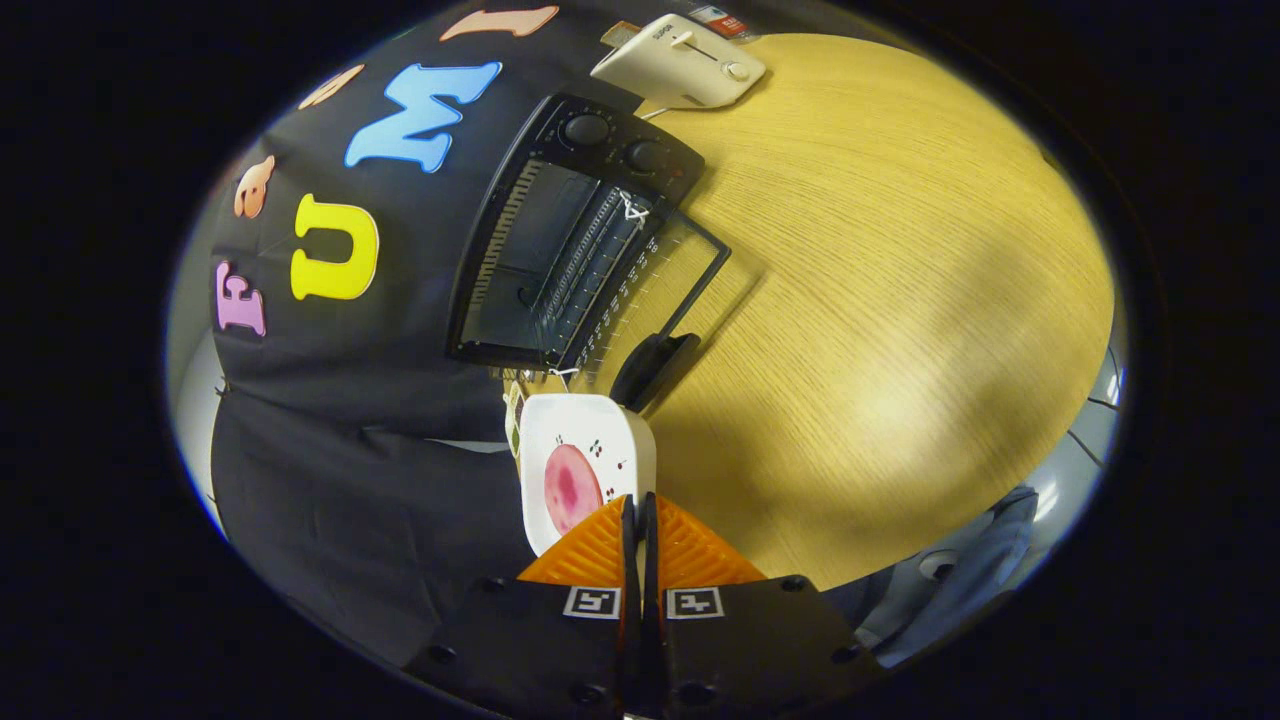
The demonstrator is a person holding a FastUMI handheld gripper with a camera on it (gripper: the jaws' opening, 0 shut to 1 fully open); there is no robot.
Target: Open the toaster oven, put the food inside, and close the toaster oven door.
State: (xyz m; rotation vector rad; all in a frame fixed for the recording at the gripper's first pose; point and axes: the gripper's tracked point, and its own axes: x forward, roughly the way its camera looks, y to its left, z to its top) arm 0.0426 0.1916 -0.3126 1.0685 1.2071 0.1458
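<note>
My gripper [638, 515] has its orange fingers [595, 550] pressed together, a thin dark slit between them; I cannot tell whether they pinch the rim of the white plate [590, 440] just ahead or simply sit closed against it. On the plate lies the food [572, 487], a pink round slice. Beyond the plate the toaster oven [560, 250] stands on the counter [880, 300] with its door [655, 290] dropped flat, so I judge opening done. Its cavity looks empty. Left to do: food in, door shut. Beyond the toaster oven sits a white toaster [680, 62].
</note>
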